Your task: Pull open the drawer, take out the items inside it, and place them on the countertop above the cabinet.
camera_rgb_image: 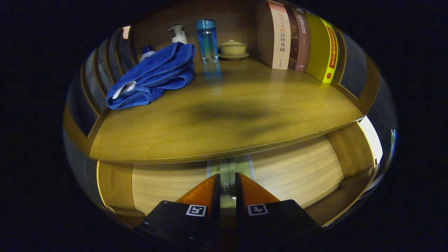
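Note:
The drawer (297,175) is pulled open below the wooden countertop (245,129), and its pale wood floor and side walls show. My gripper (227,176) reaches into the drawer, orange fingers (201,190) nearly together. A thin pale green and white item (244,166) sits clamped between them, its far end sticking out just beyond the tips, under the countertop's front edge. What the item is cannot be made out. A crumpled blue towel (154,75) lies on the countertop's back left.
Along the back of the countertop stand a white pump bottle (179,34), a small blue-capped bottle (147,51), a tall blue bottle (207,40) and a yellow lidded bowl on a saucer (232,48). Upright books (301,38) line the right.

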Tool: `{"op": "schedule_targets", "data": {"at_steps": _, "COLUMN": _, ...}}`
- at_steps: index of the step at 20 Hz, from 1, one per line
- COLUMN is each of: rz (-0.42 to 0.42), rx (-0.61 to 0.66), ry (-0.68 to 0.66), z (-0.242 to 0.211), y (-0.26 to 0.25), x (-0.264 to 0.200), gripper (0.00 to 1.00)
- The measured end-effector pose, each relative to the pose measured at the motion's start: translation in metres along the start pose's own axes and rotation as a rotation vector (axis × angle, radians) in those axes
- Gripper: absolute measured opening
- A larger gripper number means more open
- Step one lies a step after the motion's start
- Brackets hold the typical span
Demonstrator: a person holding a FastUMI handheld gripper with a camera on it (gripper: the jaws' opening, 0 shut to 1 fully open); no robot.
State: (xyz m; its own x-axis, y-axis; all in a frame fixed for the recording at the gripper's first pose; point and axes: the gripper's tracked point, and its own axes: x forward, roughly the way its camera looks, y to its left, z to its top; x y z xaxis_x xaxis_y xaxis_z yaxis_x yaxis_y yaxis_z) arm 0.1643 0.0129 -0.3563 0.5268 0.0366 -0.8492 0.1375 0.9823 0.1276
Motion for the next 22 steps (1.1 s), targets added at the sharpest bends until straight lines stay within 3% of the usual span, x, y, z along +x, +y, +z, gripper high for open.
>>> {"op": "schedule_targets", "data": {"at_steps": 12, "rz": -0.036, "rx": 0.03, "ry": -0.089, "z": 0.016, "y": -0.011, "x": -0.079, "gripper": 0.29}}
{"op": "schedule_targets", "data": {"at_steps": 22, "rz": -0.011, "rx": -0.039, "ry": -0.27, "z": 0.019, "y": -0.006, "x": -0.101, "gripper": 0.29}}
